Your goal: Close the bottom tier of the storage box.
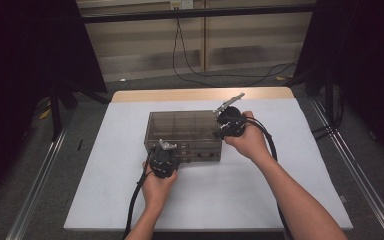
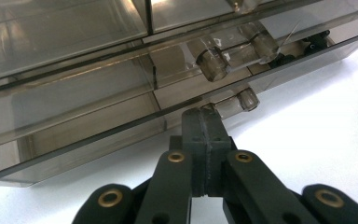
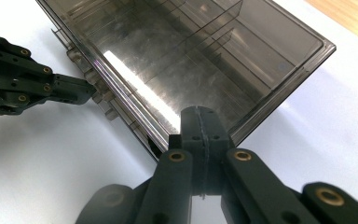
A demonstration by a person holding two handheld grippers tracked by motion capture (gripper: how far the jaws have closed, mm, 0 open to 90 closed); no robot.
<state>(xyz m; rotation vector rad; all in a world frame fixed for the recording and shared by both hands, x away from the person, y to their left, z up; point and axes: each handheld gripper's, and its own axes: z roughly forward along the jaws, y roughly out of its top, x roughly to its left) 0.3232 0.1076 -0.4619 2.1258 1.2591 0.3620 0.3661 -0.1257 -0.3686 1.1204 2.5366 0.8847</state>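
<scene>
A smoky clear drawer box (image 1: 180, 125) stands in the middle of the white mat. My left gripper (image 1: 169, 149) is at its front face, left of centre. In the left gripper view this gripper (image 2: 203, 116) has its jaws pressed together, tip against the lower drawer front (image 2: 74, 135), just left of a small clear knob (image 2: 248, 99). Nothing shows between the jaws. My right gripper (image 1: 220, 133) is at the box's front right corner. In the right gripper view its shut tip (image 3: 200, 116) rests on the lid (image 3: 191, 56) near that corner, with the left gripper (image 3: 74, 91) farther along the front.
Two larger clear knobs (image 2: 213, 63) sit on the upper drawer, and small black parts (image 2: 307, 42) lie inside at the right. The white mat (image 1: 290, 165) covers a wooden table (image 1: 200, 94). Cables (image 1: 220, 75) trail on the floor behind.
</scene>
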